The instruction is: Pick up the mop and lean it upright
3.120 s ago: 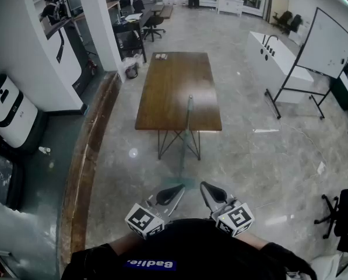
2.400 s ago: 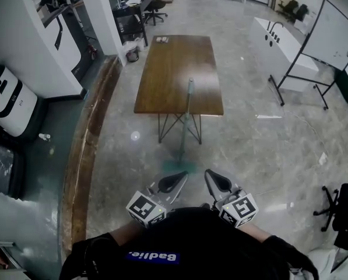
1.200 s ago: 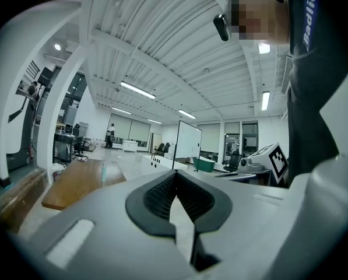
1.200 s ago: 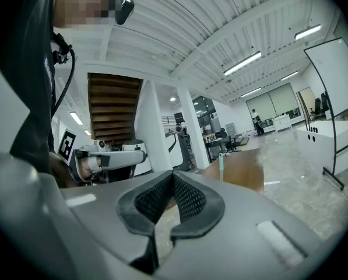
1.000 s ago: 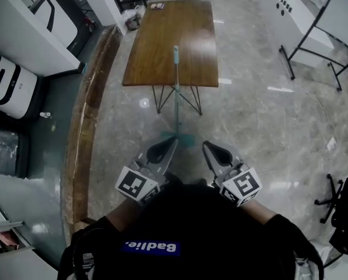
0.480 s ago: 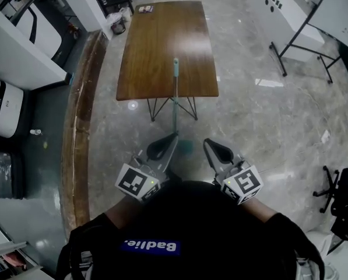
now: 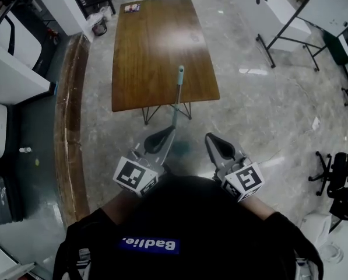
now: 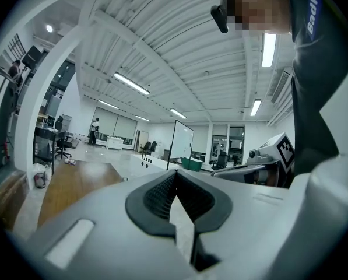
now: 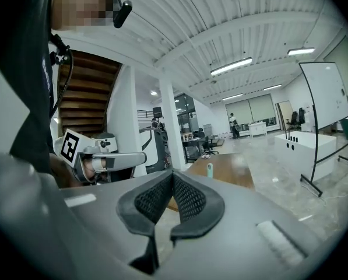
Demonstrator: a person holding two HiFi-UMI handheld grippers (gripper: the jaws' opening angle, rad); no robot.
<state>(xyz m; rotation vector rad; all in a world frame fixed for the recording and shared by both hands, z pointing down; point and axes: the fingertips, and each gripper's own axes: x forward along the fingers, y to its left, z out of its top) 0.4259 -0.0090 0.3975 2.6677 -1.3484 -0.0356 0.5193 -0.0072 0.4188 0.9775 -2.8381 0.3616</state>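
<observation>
Mop: a long mop [image 7: 176,101] with a pale teal handle and a teal head, standing nearly upright. Its upper shaft rests against the near edge of the table, its head is on the floor, and its handle tip [image 9: 209,169] shows above the tabletop in the right gripper view.
Table: a rectangular brown wooden table [image 7: 150,51] on thin black metal legs, ahead of the person.
Left gripper: the grey two-jaw left gripper [image 7: 160,140] has its black ribbed pads closed tip to tip [image 8: 175,182] with nothing between them. In the head view it lies just beside the mop's lower shaft – contact cannot be told.
Right gripper: the matching grey right gripper [image 7: 218,147] is pinched together at the tips too [image 9: 172,179] and is empty, to the right of the mop head and apart from it.
Both grippers: side by side, close in front of the person's dark-clothed body, each bearing its marker cube.
Floor: polished grey stone floor [image 7: 261,115] – a white whiteboard on a black stand [image 7: 331,2] is well off to the right.
Far table corner: a small flat item [image 7: 132,7], too small to identify.
</observation>
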